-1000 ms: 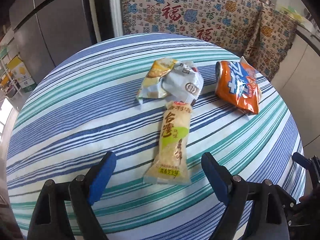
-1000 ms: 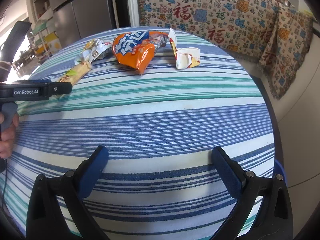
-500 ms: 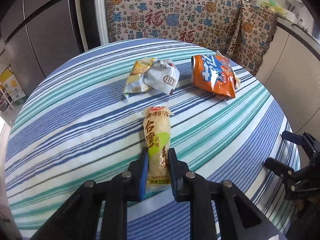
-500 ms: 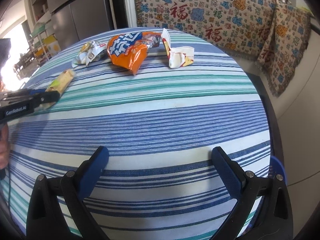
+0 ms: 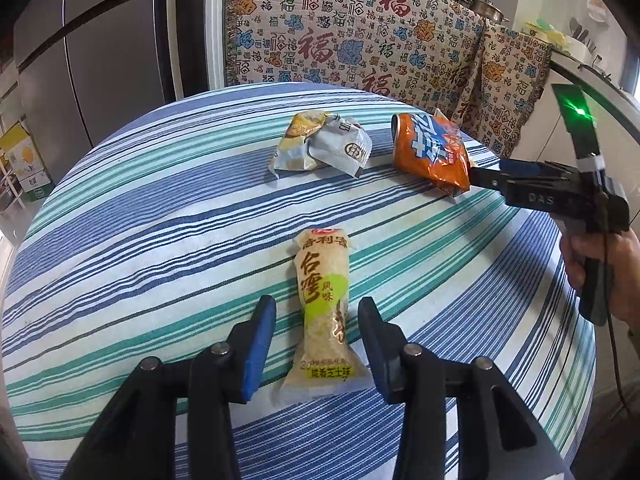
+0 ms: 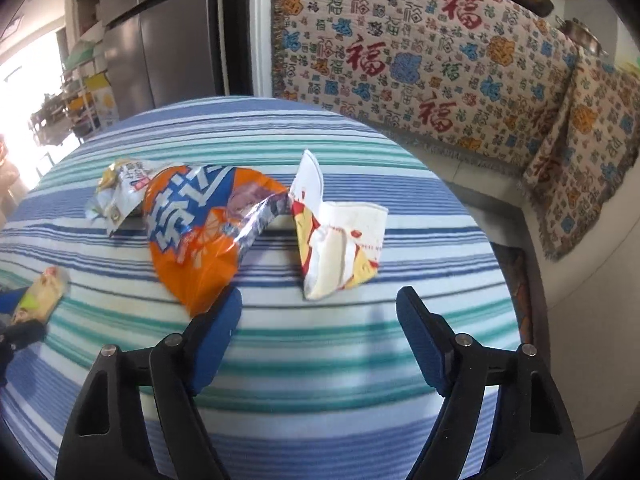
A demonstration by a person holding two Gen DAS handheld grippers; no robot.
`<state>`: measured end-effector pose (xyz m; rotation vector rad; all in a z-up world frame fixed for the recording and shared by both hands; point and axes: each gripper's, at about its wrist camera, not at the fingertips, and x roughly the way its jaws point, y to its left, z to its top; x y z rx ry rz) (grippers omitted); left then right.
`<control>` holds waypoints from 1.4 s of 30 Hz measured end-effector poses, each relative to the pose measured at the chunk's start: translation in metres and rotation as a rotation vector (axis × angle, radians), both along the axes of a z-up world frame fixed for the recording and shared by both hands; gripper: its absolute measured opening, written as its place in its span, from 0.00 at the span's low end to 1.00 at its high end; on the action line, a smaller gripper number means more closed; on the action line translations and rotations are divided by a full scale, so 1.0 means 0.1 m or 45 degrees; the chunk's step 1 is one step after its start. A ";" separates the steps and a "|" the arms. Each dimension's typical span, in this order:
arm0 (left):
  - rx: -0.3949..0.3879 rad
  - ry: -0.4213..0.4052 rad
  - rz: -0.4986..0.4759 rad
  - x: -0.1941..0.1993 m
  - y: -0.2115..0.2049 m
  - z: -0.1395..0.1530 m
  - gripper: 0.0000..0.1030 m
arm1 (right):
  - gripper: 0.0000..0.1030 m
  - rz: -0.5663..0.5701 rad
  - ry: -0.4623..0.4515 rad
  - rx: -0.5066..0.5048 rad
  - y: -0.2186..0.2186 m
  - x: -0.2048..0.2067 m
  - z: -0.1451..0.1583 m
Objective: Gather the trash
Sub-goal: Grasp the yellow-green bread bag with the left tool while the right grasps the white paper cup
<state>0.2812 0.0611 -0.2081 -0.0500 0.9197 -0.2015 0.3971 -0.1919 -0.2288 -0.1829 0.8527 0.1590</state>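
A long yellow snack wrapper (image 5: 326, 312) lies on the striped round table (image 5: 160, 240) between the open fingers of my left gripper (image 5: 316, 332); neither pad touches it. It also shows in the right wrist view (image 6: 38, 296). A crumpled silver-yellow wrapper (image 5: 322, 148) and an orange bag (image 5: 430, 154) lie further back. My right gripper (image 6: 318, 328) is open, just short of the orange bag (image 6: 200, 232) and a white-red torn wrapper (image 6: 340, 240). The right gripper's body (image 5: 552, 192) reaches in from the right beside the orange bag.
A patterned cloth (image 5: 360, 36) covers furniture behind the table. A grey fridge (image 5: 88, 52) stands at the back left. The table edge (image 6: 492, 240) drops off at the right. Shelves and boxes (image 6: 80, 96) stand far left.
My left gripper shut on the yellow wrapper half a second ago and now stands open around it. My right gripper moved forward across the table to the orange bag and white wrapper.
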 end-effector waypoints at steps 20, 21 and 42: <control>-0.012 0.072 -0.128 -0.25 0.07 -0.01 0.56 | 0.28 0.053 0.176 0.107 0.24 -1.58 0.02; -0.022 0.077 -0.140 -0.26 0.07 -0.01 0.62 | 0.31 0.057 0.162 0.088 0.28 -1.61 0.00; 0.041 0.026 -0.165 -0.04 -0.09 0.05 0.52 | 0.07 0.159 0.104 0.140 0.41 -1.45 0.16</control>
